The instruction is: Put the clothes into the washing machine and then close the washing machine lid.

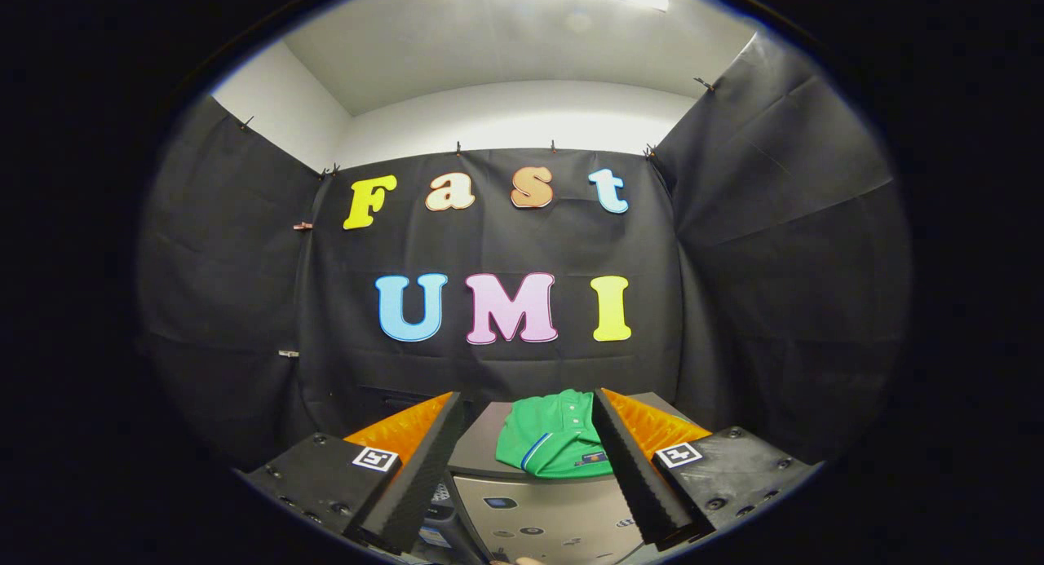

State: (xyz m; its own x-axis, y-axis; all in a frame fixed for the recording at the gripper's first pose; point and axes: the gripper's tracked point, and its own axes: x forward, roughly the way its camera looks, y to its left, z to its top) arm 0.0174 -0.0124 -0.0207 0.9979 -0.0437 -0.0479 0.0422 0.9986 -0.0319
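- Black cloth (506, 247) hangs on three sides of the booth, pinned up by small clips along its upper edge, with white wall and a lit ceiling above it.
- One grey, box-shaped washing machine (481, 455) with a flat top stands low against the back cloth; its pale front face carries a few small dark marks too small to make out.
- One garment lies on that top: a folded bright green polo shirt (555, 443) of knit fabric.
- Its collar points toward the back cloth, a short placket runs down from it, and a blue-and-white stripe edges the fold on one side; a small dark tag sits near the front hem.
- One gripper (522, 483) is in view, with two black ribbed fingers (424, 475) backed in orange, each base bearing one square black-and-white marker.
- These two fingers stand spread wide apart and grasp nothing.
- Between the fingers and a little beyond their tips lies the shirt, apart from both, though the right finger overlaps its edge in the view.
- Whether the machine's lid is open or closed I cannot tell.
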